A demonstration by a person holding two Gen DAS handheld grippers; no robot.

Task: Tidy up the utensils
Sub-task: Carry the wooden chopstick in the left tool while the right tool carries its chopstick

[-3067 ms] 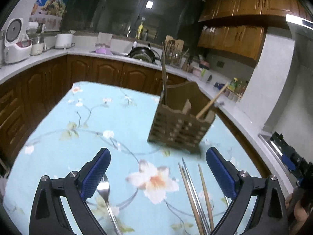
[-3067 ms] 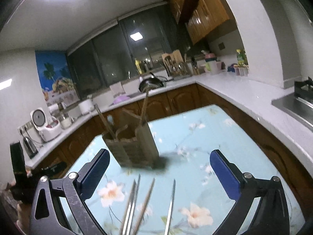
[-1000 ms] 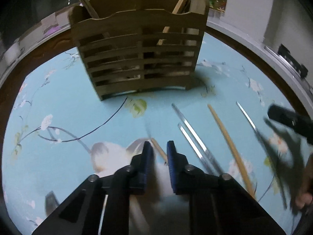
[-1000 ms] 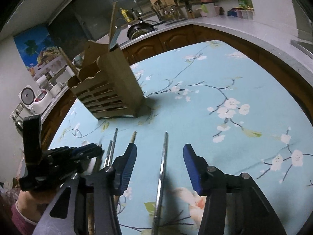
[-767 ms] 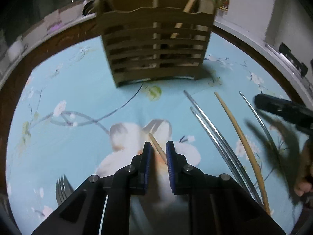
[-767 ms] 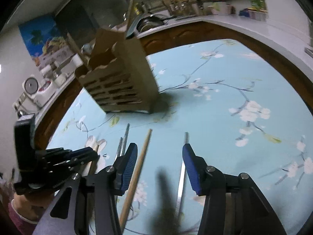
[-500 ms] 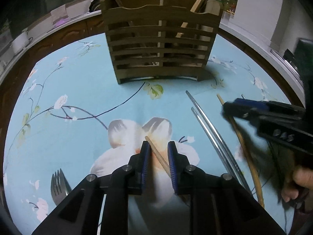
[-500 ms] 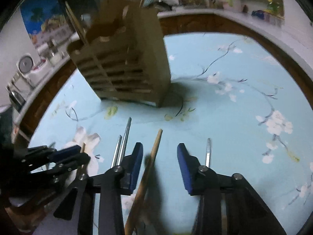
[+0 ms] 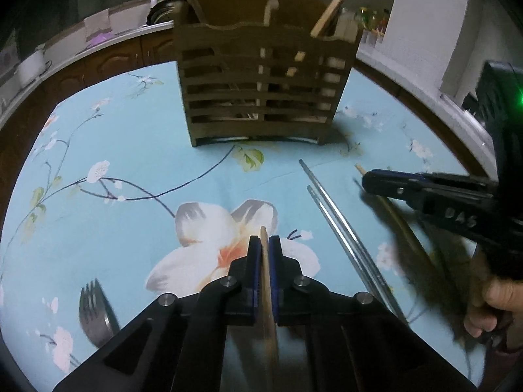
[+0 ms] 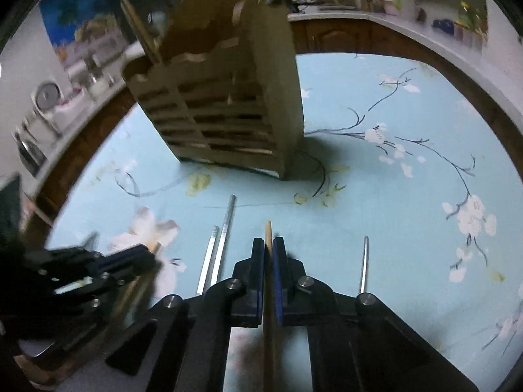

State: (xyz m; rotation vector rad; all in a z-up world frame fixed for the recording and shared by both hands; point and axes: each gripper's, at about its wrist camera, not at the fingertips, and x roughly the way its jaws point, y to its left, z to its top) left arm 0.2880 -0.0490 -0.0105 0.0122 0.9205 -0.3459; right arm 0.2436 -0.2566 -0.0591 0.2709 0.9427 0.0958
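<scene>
Left wrist view shows our left gripper [image 9: 265,245] with its jaws clamped on a wooden chopstick [image 9: 263,233], whose tip pokes just past the pads. Right wrist view shows our right gripper [image 10: 268,248] likewise clamped on a second wooden chopstick [image 10: 268,228]. Both sticks look light, stiff and slim, with a matt grain that should hold against the pads; gripped this near one end, we judge the long free part may swing. Ahead of both jaws stands the slatted wooden holder [image 9: 264,91], open-topped and boxy, on the flowered blue cloth of the bench [image 9: 130,170]. Just right of our left jaws lie two metal chopsticks [image 9: 340,225], smooth, shiny and likely slippery. A steel fork [image 9: 94,313] lies to their left.
</scene>
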